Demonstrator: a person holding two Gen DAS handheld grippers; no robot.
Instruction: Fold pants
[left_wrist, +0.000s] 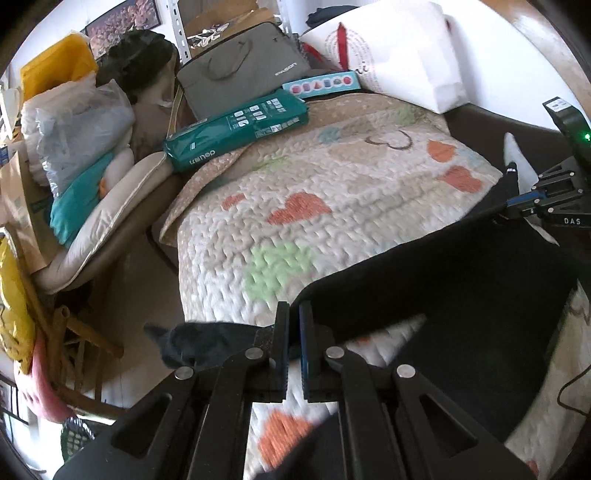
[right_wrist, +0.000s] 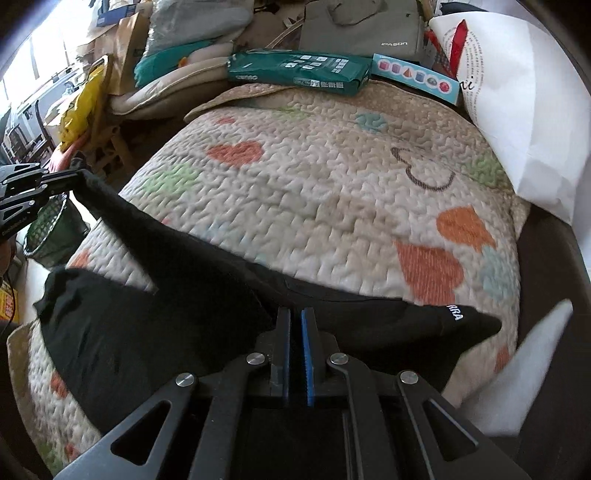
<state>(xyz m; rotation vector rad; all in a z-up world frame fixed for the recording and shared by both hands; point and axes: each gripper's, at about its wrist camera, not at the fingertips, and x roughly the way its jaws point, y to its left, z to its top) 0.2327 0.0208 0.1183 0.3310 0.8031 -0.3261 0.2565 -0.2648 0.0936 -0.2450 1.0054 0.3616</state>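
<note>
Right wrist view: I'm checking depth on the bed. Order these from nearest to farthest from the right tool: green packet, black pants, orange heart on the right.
1. black pants, pinched in the right tool, bottom.
2. orange heart, on the quilt, to the right.
3. green packet, at the far edge, top.

The right gripper (right_wrist: 295, 321) has its jaws pinched on the edge of the black pants (right_wrist: 177, 332); the cloth stretches taut up to the left gripper (right_wrist: 75, 173) at the frame's left edge; beneath lies a quilt (right_wrist: 332, 177) with hearts; a green package (right_wrist: 299, 70) sits at its far end.
</note>
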